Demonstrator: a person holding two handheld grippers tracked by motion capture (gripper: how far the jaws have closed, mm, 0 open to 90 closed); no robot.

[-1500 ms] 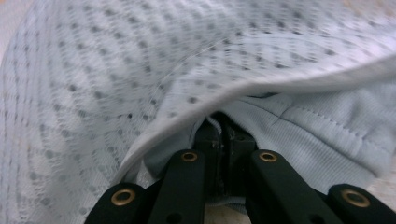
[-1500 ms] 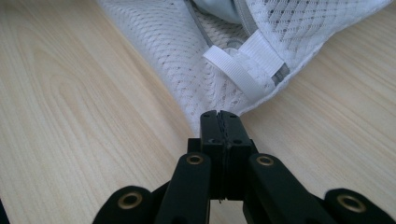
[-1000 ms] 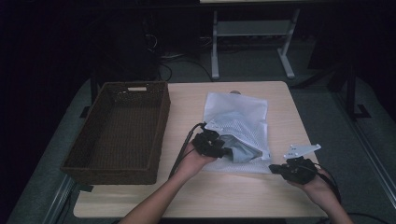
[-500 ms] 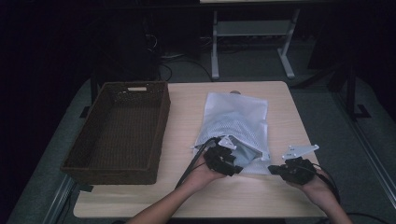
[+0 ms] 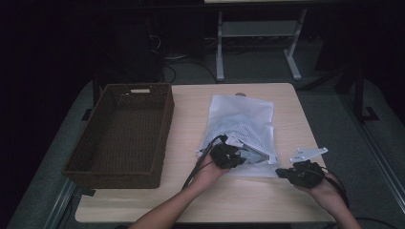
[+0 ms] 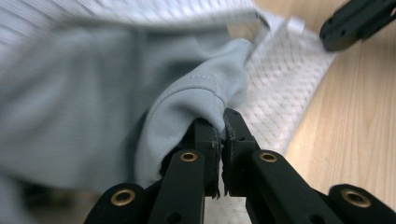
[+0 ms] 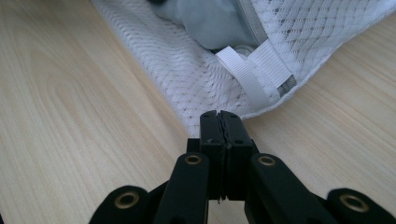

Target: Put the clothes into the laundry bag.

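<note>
While the white mesh laundry bag (image 5: 241, 129) lies flat on the light wooden table (image 5: 191, 119), just right of the empty dark-brown woven basket (image 5: 122, 133), the left gripper (image 5: 228, 156) sits at the bag's near edge with its jaws clamped on a fold of pale grey-blue knitted cloth (image 6: 187, 98) that comes out of the bag's mouth. The right gripper (image 7: 219, 122) rests low on the table at the bag's near right corner, jaws pressed together on the mesh hem beside the white ribbon loop (image 7: 243, 74) and the zip end. My judgement is that the cloth is being drawn out of the bag, perhaps on its way to the basket. To do that well, the right gripper should pin the corner flat against the table so the bag does not travel, and the left should pull low and steadily along the line of the opening, towards the person, not upward, lest the mesh lift with the cloth. The grip takes only a thin pinch of fabric near the jaw tips, so a jerk could slip it; if it does, take a deeper bite.
</note>
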